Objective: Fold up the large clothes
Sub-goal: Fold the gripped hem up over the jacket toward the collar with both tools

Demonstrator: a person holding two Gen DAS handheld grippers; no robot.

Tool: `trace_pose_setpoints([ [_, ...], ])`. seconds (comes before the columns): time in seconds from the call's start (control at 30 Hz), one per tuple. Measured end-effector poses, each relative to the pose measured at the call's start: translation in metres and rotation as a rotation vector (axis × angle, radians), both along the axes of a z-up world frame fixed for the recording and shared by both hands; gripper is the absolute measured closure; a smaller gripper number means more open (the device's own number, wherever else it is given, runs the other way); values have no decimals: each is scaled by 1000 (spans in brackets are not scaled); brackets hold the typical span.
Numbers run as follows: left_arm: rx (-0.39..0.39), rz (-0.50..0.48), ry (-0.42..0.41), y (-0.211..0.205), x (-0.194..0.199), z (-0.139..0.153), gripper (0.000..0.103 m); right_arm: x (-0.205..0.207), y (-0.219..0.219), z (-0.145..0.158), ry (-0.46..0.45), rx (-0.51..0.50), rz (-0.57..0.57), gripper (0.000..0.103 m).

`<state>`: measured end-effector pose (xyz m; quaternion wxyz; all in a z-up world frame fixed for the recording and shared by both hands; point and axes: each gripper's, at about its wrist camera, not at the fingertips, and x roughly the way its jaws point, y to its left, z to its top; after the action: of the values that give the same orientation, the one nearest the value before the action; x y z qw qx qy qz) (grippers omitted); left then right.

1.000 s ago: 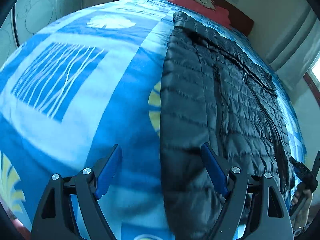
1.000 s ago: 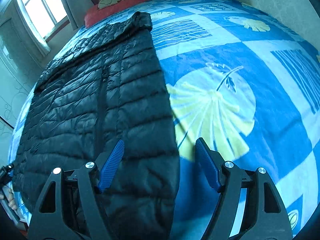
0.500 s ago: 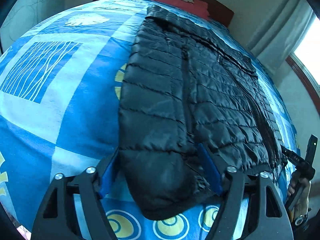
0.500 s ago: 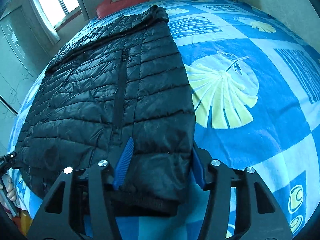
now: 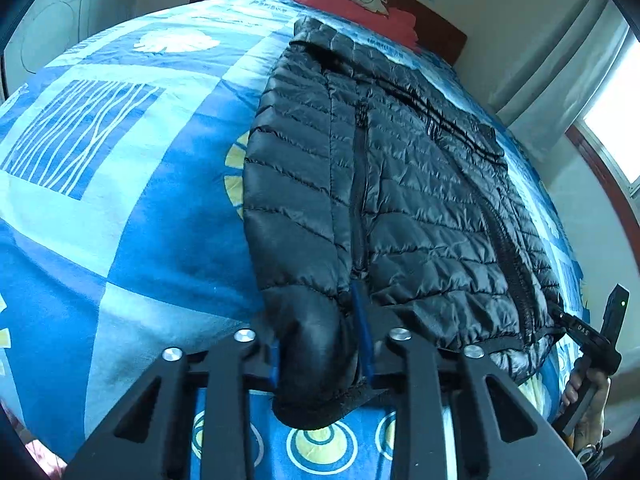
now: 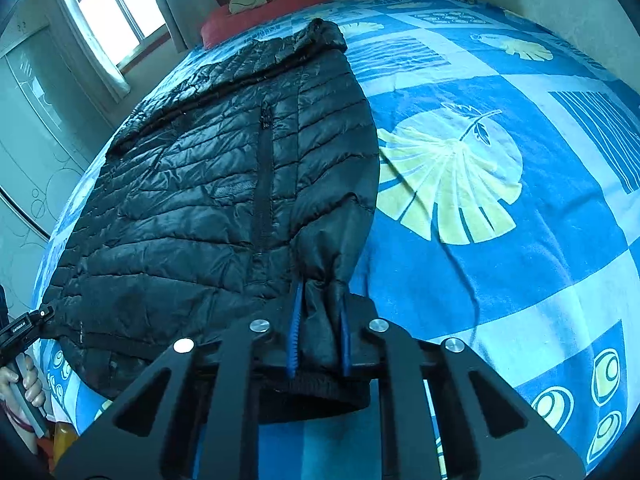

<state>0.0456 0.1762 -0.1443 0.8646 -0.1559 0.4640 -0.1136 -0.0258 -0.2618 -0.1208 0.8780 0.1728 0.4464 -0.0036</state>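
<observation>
Black puffer jacket (image 5: 400, 200): left gripper (image 5: 320, 344) & right gripper (image 6: 318, 332), jaws apart 1 s ago, now both clamped on hem corners, so ready to lift/fold over blue bedspread (image 5: 120, 200).

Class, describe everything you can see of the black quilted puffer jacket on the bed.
The black quilted puffer jacket looks shiny and padded, stitched in horizontal channels, with a dark zipper along its length. It lies flat lengthwise on the blue patterned bedspread, collar toward the red pillow. Left gripper and right gripper each clamp its near end.
</observation>
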Motion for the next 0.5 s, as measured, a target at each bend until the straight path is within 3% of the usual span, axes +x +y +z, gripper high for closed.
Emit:
trace_pose_setpoints([
  [0.3,-15,5,-53,5,-12,23,88,-12,-8,14,-34,57,21,93],
  [0.5,-116,35,-80,19,1,47,89,-7,-23,38,-97,167,25,93],
])
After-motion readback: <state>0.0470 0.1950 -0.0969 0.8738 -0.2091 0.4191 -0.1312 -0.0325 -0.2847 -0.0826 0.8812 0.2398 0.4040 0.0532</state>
